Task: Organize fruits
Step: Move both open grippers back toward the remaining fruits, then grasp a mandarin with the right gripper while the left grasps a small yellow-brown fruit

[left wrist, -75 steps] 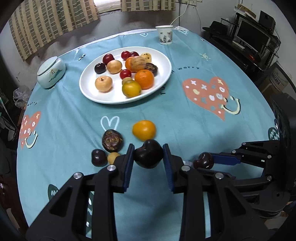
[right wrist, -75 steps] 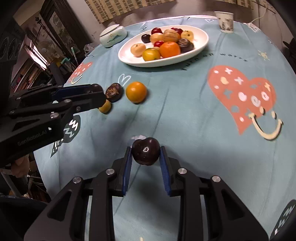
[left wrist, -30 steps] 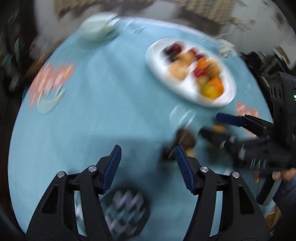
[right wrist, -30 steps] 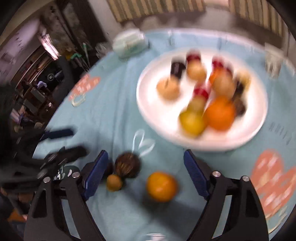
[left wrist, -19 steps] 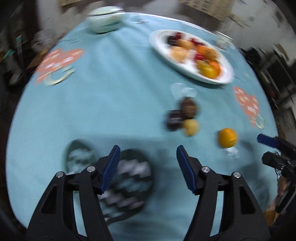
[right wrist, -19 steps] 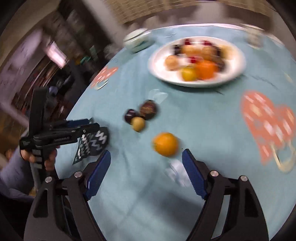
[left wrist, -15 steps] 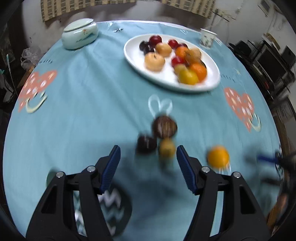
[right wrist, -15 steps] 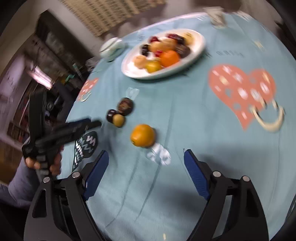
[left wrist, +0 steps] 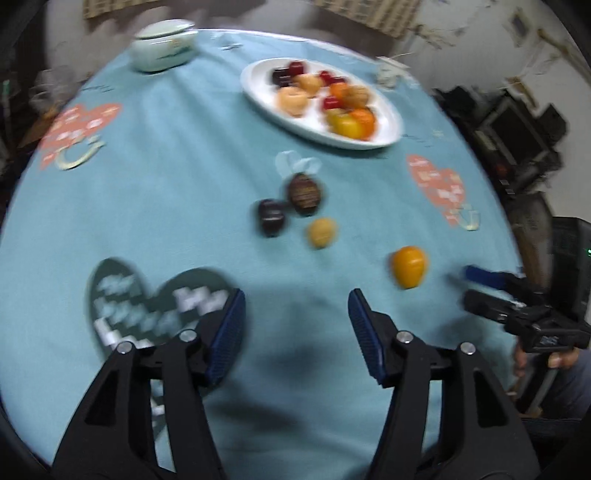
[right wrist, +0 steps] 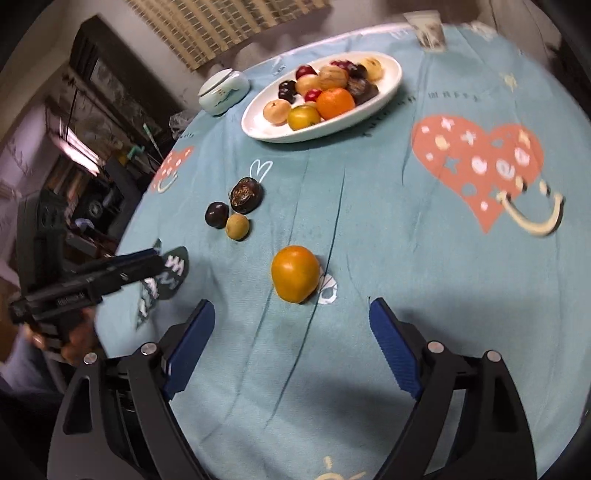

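A white plate (right wrist: 258,129) holding several fruits stands at the far side of the blue tablecloth. Loose on the cloth lie an orange fruit (right wrist: 295,274), a small yellow fruit (right wrist: 237,227), a dark plum (right wrist: 217,215) and a dark ridged fruit (right wrist: 246,195). My right gripper (right wrist: 291,325) is open and empty, just short of the orange fruit. My left gripper (left wrist: 295,325) is open, its jaws closing slightly with nothing between them; the plum (left wrist: 271,218) and the yellow fruit (left wrist: 322,232) lie well ahead of it. The orange fruit (left wrist: 409,266) is off to its right.
A pale lidded pot (right wrist: 221,92) stands left of the plate and a paper cup (right wrist: 428,29) behind it. The table edge drops off at the left, where a hand holds the left gripper (right wrist: 155,258). Dark furniture surrounds the table.
Each gripper was shut on a dark fruit earlier; now both are open and empty. Both have drawn back from the plate, and the right one has settled near the orange fruit.
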A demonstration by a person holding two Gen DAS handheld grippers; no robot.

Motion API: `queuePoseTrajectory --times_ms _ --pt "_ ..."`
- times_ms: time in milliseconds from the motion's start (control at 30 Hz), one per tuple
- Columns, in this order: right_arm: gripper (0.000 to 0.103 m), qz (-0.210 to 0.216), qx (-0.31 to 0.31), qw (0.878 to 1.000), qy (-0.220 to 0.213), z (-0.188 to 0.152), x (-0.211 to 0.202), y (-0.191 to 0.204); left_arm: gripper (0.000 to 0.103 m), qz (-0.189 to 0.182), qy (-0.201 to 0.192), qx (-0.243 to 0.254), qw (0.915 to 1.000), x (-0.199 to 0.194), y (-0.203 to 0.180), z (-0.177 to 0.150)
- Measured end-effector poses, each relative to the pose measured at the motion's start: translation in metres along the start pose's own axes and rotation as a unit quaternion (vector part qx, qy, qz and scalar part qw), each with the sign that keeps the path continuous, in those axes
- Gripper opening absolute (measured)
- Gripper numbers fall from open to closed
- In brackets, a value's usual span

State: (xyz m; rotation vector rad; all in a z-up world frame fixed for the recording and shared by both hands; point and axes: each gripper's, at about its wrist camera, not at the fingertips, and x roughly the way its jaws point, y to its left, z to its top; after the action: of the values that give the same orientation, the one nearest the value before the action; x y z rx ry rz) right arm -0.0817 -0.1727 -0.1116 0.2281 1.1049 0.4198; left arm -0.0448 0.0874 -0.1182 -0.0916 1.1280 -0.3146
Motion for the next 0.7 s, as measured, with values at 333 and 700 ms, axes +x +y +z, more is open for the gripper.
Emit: queuePoseTrajectory --times_ms 333,700 --pt "0.077 -0.046 -0.075 0.996 0.024 0.011 0.036 0.016 0.061 0.005 0.016 0.008 0.9998 0.034 -0.030 0.027" --pt "0.037 -0.029 -0.094 0.993 0.061 0.017 0.051 0.016 0.059 -0.011 0.043 -0.027 0.9986 0.048 -0.032 0.025"
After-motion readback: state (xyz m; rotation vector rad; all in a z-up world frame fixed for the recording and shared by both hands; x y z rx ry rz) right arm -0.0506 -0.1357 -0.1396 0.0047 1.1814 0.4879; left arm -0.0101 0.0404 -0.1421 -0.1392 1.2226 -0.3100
